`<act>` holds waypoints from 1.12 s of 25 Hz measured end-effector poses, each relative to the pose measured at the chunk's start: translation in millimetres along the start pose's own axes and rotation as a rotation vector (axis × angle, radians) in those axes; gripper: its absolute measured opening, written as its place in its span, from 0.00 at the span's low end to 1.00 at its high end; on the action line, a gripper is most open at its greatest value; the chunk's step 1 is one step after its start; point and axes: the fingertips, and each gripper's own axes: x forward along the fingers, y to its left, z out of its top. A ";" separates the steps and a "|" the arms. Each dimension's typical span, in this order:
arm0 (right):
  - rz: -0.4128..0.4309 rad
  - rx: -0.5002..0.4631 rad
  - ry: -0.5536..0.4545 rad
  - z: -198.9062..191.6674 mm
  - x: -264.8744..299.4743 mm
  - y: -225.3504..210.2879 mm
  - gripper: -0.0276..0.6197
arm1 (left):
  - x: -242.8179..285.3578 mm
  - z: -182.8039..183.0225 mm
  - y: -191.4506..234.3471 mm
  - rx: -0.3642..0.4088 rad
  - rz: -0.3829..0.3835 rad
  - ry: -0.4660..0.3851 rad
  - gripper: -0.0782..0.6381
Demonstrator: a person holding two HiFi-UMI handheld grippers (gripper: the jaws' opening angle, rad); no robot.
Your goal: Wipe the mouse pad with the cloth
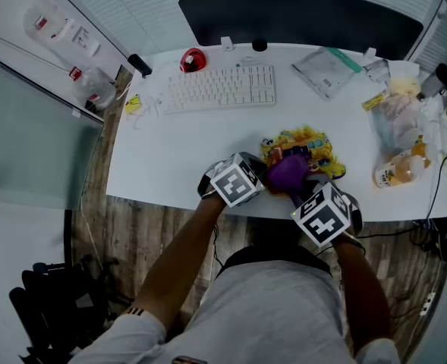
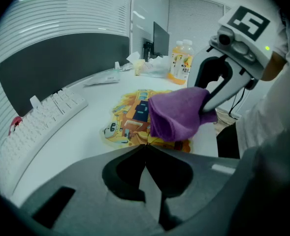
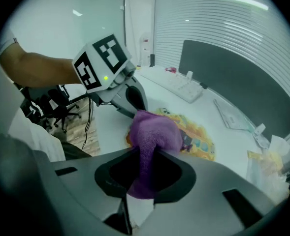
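1. Right gripper [image 3: 145,156]: fingers are clamped on a fold of the purple cloth [image 3: 152,129]. The rest of it is bunched ahead of the tips, over the near part of the mouse pad [image 3: 199,140].
2. Left gripper [image 2: 145,146]: fingers are pressed together, tips at the pad's near edge, just beside the cloth. Whether the pad's edge is nipped between them cannot be told.
3. Pad is laid flat on the white worktop [image 1: 170,158], near its front edge and well apart from the keyboard [image 1: 219,88] behind it.
4. Cloth is judged light, soft and fleecy. It is expected to fold and bunch when pushed, so a broad wad is better presented to the pad than a corner. The hold at the fold is deemed adequate.
5. Pad is judged thin, flexible and light. It is likely to be dragged along by a wipe unless one edge is pinned, and the near edge is the obvious hold point.
6. Writing: pad is printed with cartoon figures on yellow, with any lettering too small to be read. Labels on the two drink bottles [image 2: 177,63] are not legible. Only square black-and-white markers are seen on both cubes.
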 end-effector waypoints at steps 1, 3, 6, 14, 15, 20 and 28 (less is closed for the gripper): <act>0.009 -0.018 0.002 3.3 3.3 6.5 0.15 | 0.0 0.1 -0.1 -0.001 0.001 -0.001 0.13; 0.025 -0.043 0.011 6.4 9.6 16.6 0.15 | 0.1 0.5 -0.1 0.000 0.003 -0.003 0.13; 0.041 -0.069 0.036 2.6 18.2 24.1 0.15 | 0.6 0.2 -0.1 0.001 0.005 -0.001 0.13; 0.005 -0.035 0.076 -23.5 13.1 4.3 0.15 | 0.2 -0.3 0.0 0.006 0.004 0.003 0.13; -0.003 -0.023 0.081 -29.5 10.5 -0.9 0.15 | 0.1 -0.1 0.1 0.008 0.004 0.002 0.13; -0.044 0.065 0.119 -68.7 -2.4 -29.8 0.15 | 0.1 -0.2 0.2 0.009 0.002 0.005 0.13; -0.105 0.187 0.115 -101.4 -25.2 -61.4 0.15 | 1.0 -0.4 -0.3 0.009 0.004 0.016 0.13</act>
